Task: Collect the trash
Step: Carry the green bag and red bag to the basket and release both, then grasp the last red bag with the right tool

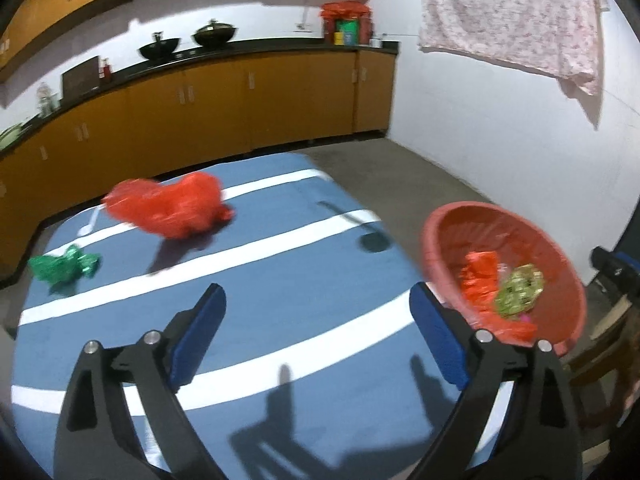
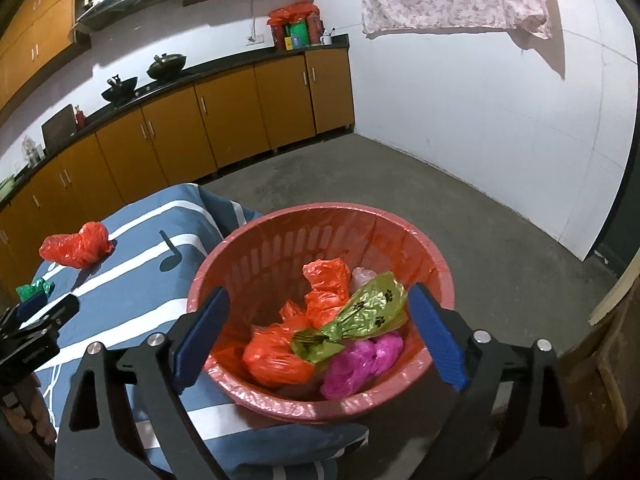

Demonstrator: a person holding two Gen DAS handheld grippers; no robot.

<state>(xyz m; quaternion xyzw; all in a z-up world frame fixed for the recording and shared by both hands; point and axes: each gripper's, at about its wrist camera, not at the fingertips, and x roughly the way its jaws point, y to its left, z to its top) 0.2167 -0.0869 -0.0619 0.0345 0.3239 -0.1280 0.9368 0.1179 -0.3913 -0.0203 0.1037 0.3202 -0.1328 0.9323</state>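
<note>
A red plastic basket (image 2: 224,272) stands at the right edge of a table under a blue cloth with white stripes (image 1: 260,304). Inside it lie orange bags (image 2: 276,356), an olive-green bag with paw prints (image 2: 368,312) and a magenta bag (image 2: 360,364). My right gripper (image 2: 318,322) hangs open above the basket with nothing between its fingers. My left gripper (image 1: 318,322) is open over the cloth, empty; it also shows at the left edge of the right wrist view (image 2: 36,320). A crumpled red bag (image 1: 172,210) and a green wrapper (image 1: 64,266) lie on the far left of the cloth.
A white plastic spoon (image 1: 90,224) lies beside the red bag. Wooden cabinets with a dark counter (image 1: 240,52) and woks run along the back wall. A floral cloth (image 1: 512,20) hangs on the white wall. Bare concrete floor (image 2: 460,220) lies behind the basket; wooden furniture (image 2: 608,344) is at right.
</note>
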